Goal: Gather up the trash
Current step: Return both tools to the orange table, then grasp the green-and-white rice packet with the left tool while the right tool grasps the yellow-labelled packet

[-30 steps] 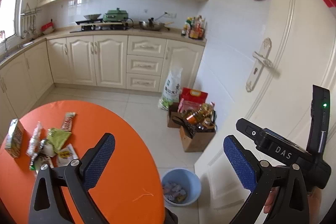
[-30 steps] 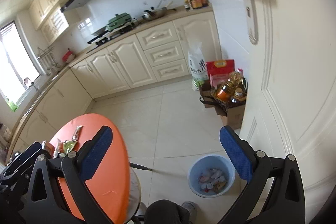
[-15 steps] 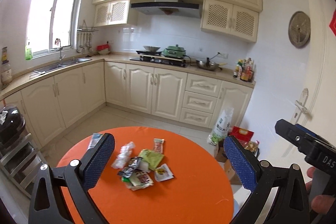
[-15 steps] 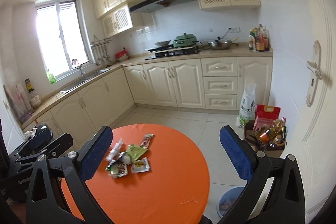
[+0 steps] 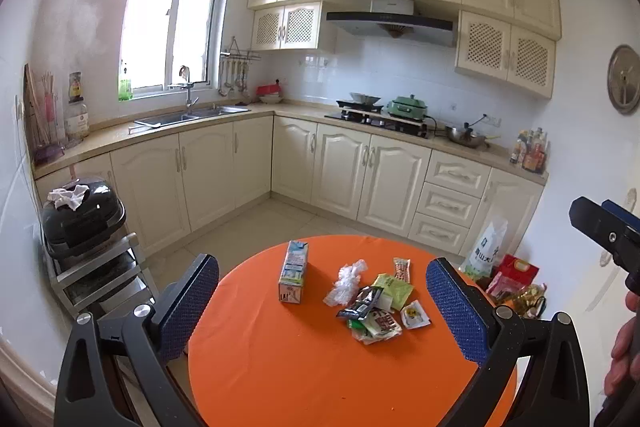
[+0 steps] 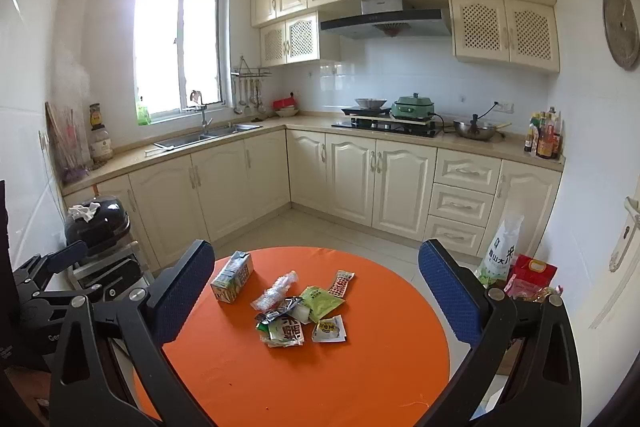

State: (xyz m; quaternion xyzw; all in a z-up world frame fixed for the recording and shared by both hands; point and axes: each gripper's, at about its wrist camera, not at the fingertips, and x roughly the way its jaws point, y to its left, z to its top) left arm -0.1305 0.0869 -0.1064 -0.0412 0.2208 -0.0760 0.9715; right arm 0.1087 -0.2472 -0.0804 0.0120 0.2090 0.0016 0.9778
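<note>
Left wrist view: the left gripper (image 5: 322,301) hangs with jaws spread wide and empty above the round orange table (image 5: 280,367). A heap of crumpled snack wrappers (image 5: 374,301) lies near the table's middle, just right of a small milk carton (image 5: 293,271).

Right wrist view: the right gripper (image 6: 316,297) is likewise released and empty, with the wrappers and the carton lying between its blue-padded fingers (image 6: 182,293).
</note>
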